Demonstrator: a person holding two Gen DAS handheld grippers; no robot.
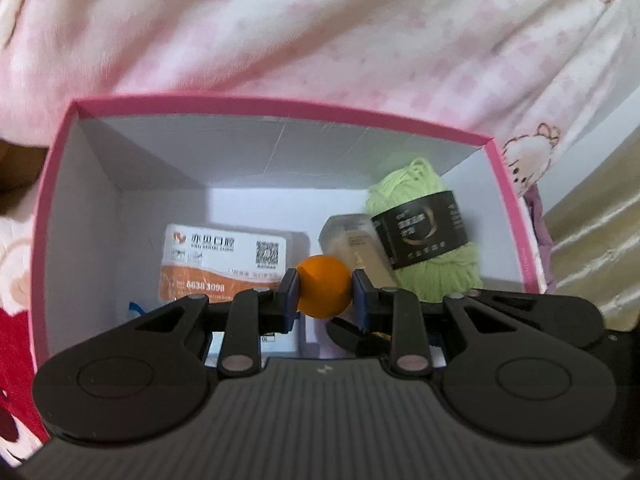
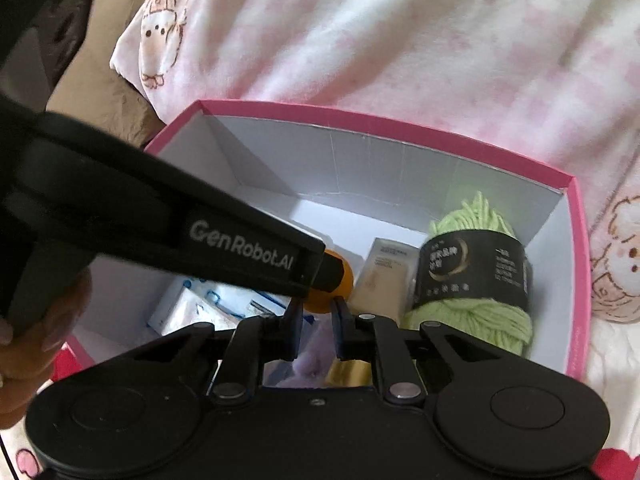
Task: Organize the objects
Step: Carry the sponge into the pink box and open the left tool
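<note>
A pink-rimmed white box [image 1: 276, 104] sits on a pink patterned blanket, and both grippers reach into it. My left gripper [image 1: 325, 294] is shut on an orange ball [image 1: 324, 280], blue pads pressing both sides, low over the box floor. In the right wrist view that left gripper [image 2: 326, 276] comes in from the left, and the ball [image 2: 346, 280] peeks out past its tip. My right gripper [image 2: 318, 312] hangs just in front of the ball, jaws drawn close. I see nothing clearly pinched between them. Pale purple and gold items show beneath them.
Inside the box lie an orange-and-white tissue pack [image 1: 224, 264], a beige bottle [image 1: 352, 240], a light green yarn skein [image 1: 440, 232] with a black label, and a blue-and-white packet [image 2: 208, 304]. A hand [image 2: 24, 352] holds the left tool. The blanket [image 1: 320, 32] surrounds the box.
</note>
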